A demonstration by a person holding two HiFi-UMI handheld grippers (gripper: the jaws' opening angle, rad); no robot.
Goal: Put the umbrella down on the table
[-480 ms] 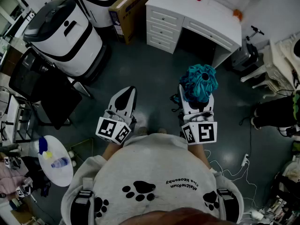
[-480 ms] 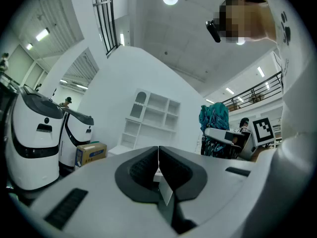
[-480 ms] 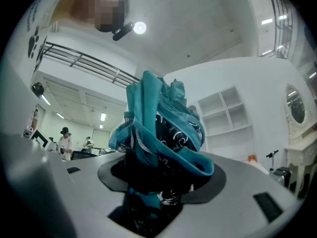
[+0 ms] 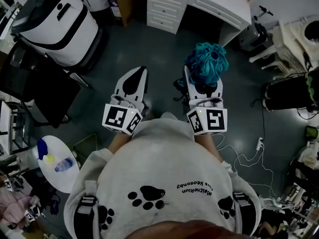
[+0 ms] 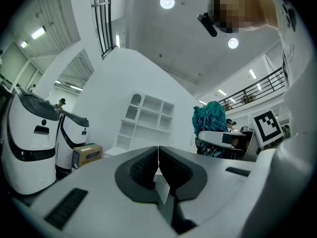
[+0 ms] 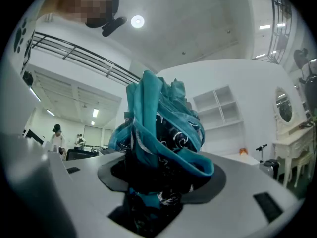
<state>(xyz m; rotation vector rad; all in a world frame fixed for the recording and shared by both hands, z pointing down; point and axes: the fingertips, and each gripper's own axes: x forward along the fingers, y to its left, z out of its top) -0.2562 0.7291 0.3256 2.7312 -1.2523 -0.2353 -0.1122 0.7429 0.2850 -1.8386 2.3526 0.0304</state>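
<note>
Umbrella (image 4: pixel 207 62) first: a bunched teal bundle, clamped in my right gripper (image 4: pixel 203 86). Its jaws stand wide around the thick fabric, which spills out past the tips. My left gripper (image 4: pixel 133 79) has its jaws pressed together, with nothing between them. Both grippers are held side by side in front of my body, above the dark floor (image 4: pixel 159 49). The white table (image 4: pixel 214 4) with drawers stands ahead, well apart from the umbrella.

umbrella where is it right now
The teal umbrella is held by the right gripper, right of centre in the head view, short of the white desk.
</note>
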